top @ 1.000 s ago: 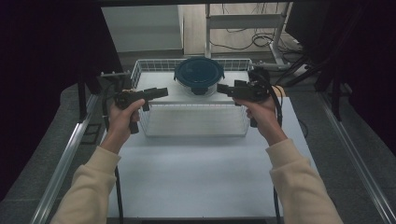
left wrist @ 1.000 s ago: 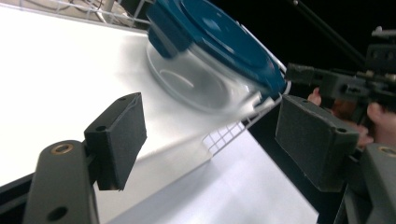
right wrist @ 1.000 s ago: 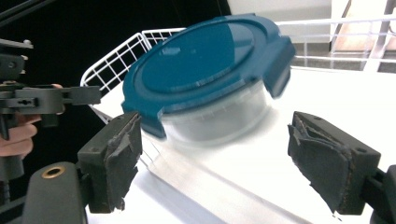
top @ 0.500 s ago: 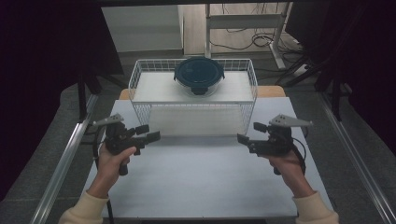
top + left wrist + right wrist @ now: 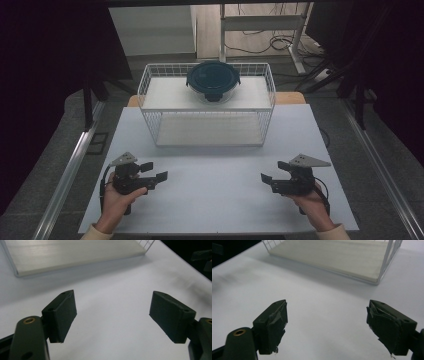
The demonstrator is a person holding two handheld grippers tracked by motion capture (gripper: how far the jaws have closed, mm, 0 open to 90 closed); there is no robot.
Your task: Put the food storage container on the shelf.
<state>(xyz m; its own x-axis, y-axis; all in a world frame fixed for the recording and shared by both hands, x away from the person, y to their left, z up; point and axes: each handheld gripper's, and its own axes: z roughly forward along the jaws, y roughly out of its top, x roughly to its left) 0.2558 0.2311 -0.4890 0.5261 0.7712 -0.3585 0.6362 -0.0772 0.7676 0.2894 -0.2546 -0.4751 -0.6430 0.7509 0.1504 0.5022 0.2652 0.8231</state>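
Surface: white table top (image 5: 220, 200), dark floor and cables beyond the far edge.
Rack: white wire shelf rack (image 5: 150, 100) at the far middle of the table — two pale boards, upper and lower.
Bowl: round container with a dark blue lid (image 5: 213, 80) sits on the upper board, centred, near the back wire wall.
Left gripper (image 5: 156, 172): held in the person's left hand (image 5: 116, 200) at the near left of the table, jaws spread wide, nothing between them. Left gripper view: pads apart over bare table, lower board corner ahead.
Right gripper (image 5: 274, 173): held in the right hand (image 5: 312, 202) at the near right, jaws spread wide, empty. Right gripper view: pad (image 5: 274, 326) rubber looks torn and frayed — rack's lower board ahead.
Spacing: both grippers well apart from each other and from the rack, jaws pointing inward toward the table's middle.
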